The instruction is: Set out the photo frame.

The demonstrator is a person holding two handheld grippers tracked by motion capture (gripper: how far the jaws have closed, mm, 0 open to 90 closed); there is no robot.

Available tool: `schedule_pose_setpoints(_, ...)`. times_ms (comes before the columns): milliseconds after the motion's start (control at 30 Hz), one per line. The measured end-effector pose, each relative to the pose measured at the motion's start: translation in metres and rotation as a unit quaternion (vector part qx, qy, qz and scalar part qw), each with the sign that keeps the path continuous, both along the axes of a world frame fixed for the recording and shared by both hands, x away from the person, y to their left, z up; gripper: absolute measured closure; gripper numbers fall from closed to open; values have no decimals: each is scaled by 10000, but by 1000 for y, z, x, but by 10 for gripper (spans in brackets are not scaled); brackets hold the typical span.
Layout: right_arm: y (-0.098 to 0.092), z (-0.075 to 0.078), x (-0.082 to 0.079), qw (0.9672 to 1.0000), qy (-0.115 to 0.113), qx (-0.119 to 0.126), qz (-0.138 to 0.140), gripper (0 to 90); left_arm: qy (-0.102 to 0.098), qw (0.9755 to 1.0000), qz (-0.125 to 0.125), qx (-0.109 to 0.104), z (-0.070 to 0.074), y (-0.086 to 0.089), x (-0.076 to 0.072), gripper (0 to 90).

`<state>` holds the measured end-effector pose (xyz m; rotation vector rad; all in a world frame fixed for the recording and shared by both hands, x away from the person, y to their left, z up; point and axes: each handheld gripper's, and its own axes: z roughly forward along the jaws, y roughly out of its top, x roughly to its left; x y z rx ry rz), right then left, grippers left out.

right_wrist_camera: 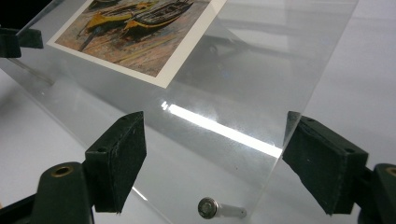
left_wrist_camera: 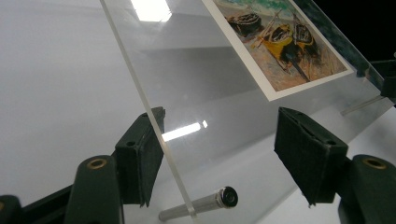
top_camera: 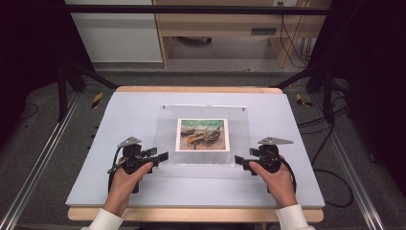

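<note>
On the counter [top_camera: 119, 115] lay a clear frame [top_camera: 201, 136] with a boat picture [top_camera: 202, 134]; the left claw [top_camera: 163, 156] and right claw [top_camera: 238, 161] stood wide at its near corners

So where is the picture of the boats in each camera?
High view: the boat picture sits mid-table, inside the clear panel, between the two grippers.
Left gripper view: the boat picture is at upper right, beyond the open jaws.
Right gripper view: the boat picture is at upper left, beyond the open jaws.
Shared landmark: its white border, with the yellow boat painted inside it.
</note>
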<state>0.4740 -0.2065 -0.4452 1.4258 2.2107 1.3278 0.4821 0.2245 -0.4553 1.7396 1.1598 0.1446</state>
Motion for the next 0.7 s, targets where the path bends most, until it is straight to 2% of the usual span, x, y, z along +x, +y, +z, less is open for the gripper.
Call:
schedule_pose_setpoints(233, 0, 0, -2, 10000, -31, -45, 3, 224, -9, 10000, -2, 21, 0, 0, -2, 329)
schedule_pose_setpoints(400, 1, 0, -1, 10000, -30, -11, 8, 223, 39, 10000, 6, -78, -1, 3, -1, 352)
schedule_pose_setpoints(700, 0, 0, 2, 10000, -52, 4, 33, 223, 18, 9999, 41, -100, -1, 3, -3, 356)
